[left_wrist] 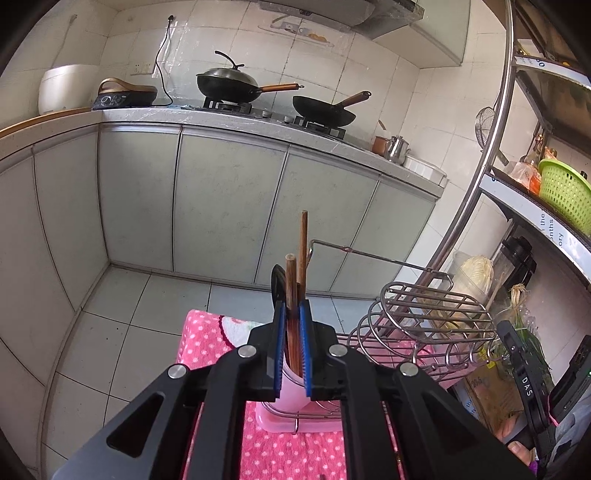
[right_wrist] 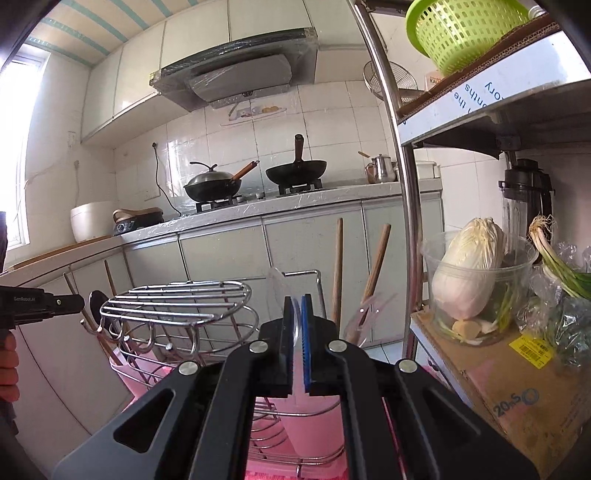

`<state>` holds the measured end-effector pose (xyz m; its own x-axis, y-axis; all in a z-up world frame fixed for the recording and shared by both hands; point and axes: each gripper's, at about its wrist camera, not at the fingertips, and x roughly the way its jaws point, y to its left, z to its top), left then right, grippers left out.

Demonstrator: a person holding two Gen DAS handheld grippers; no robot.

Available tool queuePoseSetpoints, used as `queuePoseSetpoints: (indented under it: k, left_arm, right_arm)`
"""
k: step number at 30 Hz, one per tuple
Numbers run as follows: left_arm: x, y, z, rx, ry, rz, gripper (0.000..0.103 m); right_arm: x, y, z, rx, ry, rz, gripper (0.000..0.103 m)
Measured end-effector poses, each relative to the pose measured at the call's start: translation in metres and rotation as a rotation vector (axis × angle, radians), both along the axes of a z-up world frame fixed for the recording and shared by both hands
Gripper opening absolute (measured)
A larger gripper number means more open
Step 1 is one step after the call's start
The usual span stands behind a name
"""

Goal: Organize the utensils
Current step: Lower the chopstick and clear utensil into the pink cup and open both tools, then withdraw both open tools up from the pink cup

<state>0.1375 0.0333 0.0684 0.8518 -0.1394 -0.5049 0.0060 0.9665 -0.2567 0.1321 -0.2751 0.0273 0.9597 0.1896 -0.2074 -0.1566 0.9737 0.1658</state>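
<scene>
- Left gripper (left_wrist: 291,314): jaws narrow, clamped on brown wooden chopsticks (left_wrist: 294,295) standing upright in a pink cup (left_wrist: 291,384); black spoon-like utensil (left_wrist: 277,284) just beside the left pad.
- Right gripper (right_wrist: 296,314): jaws nearly closed, pinching a clear plastic spoon (right_wrist: 280,284), bowl sticking up above the pads.
- Chrome wire utensil rack (right_wrist: 177,299) with hooks along its front, sitting on a pink polka-dot towel (left_wrist: 207,332); same rack to the right in left wrist view.
- Second pink cup (right_wrist: 129,376) at the rack's left side, holding wooden sticks and a dark ladle (right_wrist: 101,306).
- Two wooden handles (right_wrist: 337,269) rising behind the right gripper; base hidden, holder cannot tell.
- Pink plastic tray (left_wrist: 295,424) under the cup and rack wire.
- Kitchen room: white wall tiles, pale grey-green cabinet doors (left_wrist: 221,203), light tiled floor (left_wrist: 122,332).
- Counter (left_wrist: 258,125) with gas hob: lidded wok (left_wrist: 229,83) and open wok (left_wrist: 325,109), both wooden-handled.
- White rice cooker (left_wrist: 64,88) and dark electric pan (left_wrist: 123,96) at the counter's left end; small steel pot (left_wrist: 397,149) at the right end.
- Range hood (right_wrist: 236,74) above the hob.
- Steel shelf unit on the right: green basket (right_wrist: 461,33), napa cabbage (right_wrist: 469,266) in a clear tub, scallions (right_wrist: 554,258), cardboard box (right_wrist: 517,380), black blender (right_wrist: 528,192).
</scene>
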Motion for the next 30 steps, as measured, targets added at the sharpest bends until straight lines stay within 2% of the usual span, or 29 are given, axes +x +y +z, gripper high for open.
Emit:
queuePoseSetpoints:
  k: [1, 2, 5, 6, 13, 15, 17, 18, 30]
  left_arm:
    - [-0.001, -0.001, 0.000, 0.008, -0.003, 0.001, 0.010]
    - [-0.003, -0.001, 0.000, 0.012, -0.005, 0.003, 0.016]
    - [-0.007, -0.001, 0.001, -0.001, -0.011, 0.008, 0.040]
    - [-0.009, 0.000, 0.001, -0.009, -0.013, 0.009, 0.044]
    - [-0.024, 0.006, 0.005, -0.023, -0.031, 0.023, 0.051]
    - [-0.030, 0.008, 0.006, -0.030, -0.033, 0.025, 0.052]
    - [-0.035, 0.010, 0.007, -0.034, -0.034, 0.028, 0.053]
    - [-0.037, 0.010, 0.008, -0.036, -0.034, 0.027, 0.053]
    - [-0.069, 0.008, -0.001, -0.053, -0.008, 0.012, 0.053]
  right_arm:
    - [-0.001, 0.000, -0.002, 0.002, 0.009, 0.002, 0.004]
    - [-0.002, 0.000, -0.003, 0.001, 0.020, 0.004, 0.004]
    - [-0.006, 0.001, -0.008, -0.001, 0.038, 0.004, 0.004]
    - [-0.007, 0.001, -0.009, -0.002, 0.045, 0.008, 0.004]
    - [-0.008, 0.000, -0.012, -0.008, 0.099, 0.025, 0.006]
    - [-0.009, -0.001, -0.011, -0.008, 0.110, 0.030, 0.015]
    - [-0.012, -0.001, -0.011, -0.002, 0.117, 0.039, 0.037]
    - [-0.014, -0.001, -0.010, 0.001, 0.119, 0.042, 0.039]
    - [-0.045, -0.009, -0.003, 0.030, 0.124, 0.026, 0.040]
